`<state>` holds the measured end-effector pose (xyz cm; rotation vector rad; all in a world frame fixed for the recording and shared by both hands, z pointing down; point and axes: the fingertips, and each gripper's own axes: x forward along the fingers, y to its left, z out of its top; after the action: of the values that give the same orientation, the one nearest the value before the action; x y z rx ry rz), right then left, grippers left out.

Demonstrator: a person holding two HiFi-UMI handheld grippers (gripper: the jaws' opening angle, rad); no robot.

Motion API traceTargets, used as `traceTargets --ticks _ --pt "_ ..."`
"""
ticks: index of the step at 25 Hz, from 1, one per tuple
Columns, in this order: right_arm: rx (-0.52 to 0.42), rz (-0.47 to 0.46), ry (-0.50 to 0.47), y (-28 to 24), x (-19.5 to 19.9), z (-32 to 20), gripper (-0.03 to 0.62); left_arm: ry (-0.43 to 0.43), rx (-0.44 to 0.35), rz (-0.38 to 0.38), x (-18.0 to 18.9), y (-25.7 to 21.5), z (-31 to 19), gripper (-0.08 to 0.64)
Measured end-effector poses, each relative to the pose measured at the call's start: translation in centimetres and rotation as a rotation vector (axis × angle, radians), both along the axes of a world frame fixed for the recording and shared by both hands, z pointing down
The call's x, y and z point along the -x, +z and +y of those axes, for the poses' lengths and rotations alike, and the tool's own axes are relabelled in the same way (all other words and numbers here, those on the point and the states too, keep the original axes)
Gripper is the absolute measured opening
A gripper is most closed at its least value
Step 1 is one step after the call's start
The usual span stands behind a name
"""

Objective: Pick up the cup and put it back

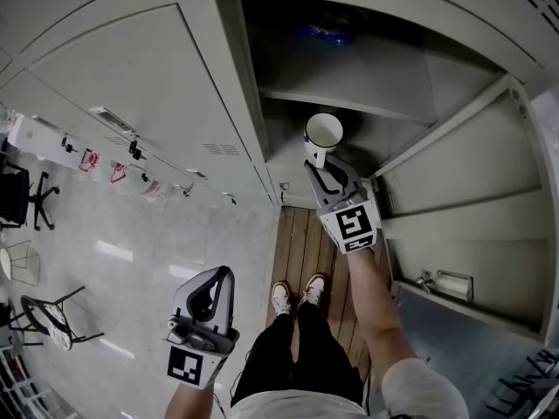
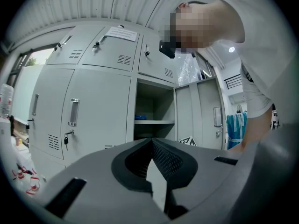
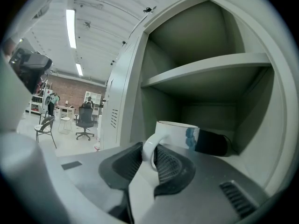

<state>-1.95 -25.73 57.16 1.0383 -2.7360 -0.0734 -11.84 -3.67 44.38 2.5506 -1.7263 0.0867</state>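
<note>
A white cup with a blue mark stands upright in the open locker's lower compartment, under the shelf. In the right gripper view the cup is just beyond the jaws. Its handle sits between the pads of my right gripper, and the pads look slack around it. In the head view my right gripper reaches into the locker right below the cup. My left gripper hangs low at the left, far from the cup. Its jaws meet at the tips with nothing between them.
A black object lies behind the cup at the compartment's back right. Something blue sits on the upper shelf. The locker door stands open at the right. Closed lockers fill the left. Chairs stand far left.
</note>
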Motion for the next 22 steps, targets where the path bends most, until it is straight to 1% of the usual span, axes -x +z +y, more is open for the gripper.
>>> traceTargets --ticks 6,14,19,22 --pt "0.034 -0.010 0.004 1.1 -0.4 0.3 0.112 -0.003 0.005 -0.001 0.4 0.1 0.4 0.021" --pt "0.037 0.002 0.018 0.8 -1.4 0.9 0.150 0.007 0.000 0.011 0.2 0.2 0.3 0.021" --pt "0.053 0.009 0.007 0.6 -2.1 2.5 0.158 0.027 -0.014 0.017 -0.3 -0.3 0.1 0.021" --pt "0.075 0.015 0.019 0.6 -2.8 3.6 0.158 0.040 -0.026 0.024 -0.6 -0.9 0.0 0.021"
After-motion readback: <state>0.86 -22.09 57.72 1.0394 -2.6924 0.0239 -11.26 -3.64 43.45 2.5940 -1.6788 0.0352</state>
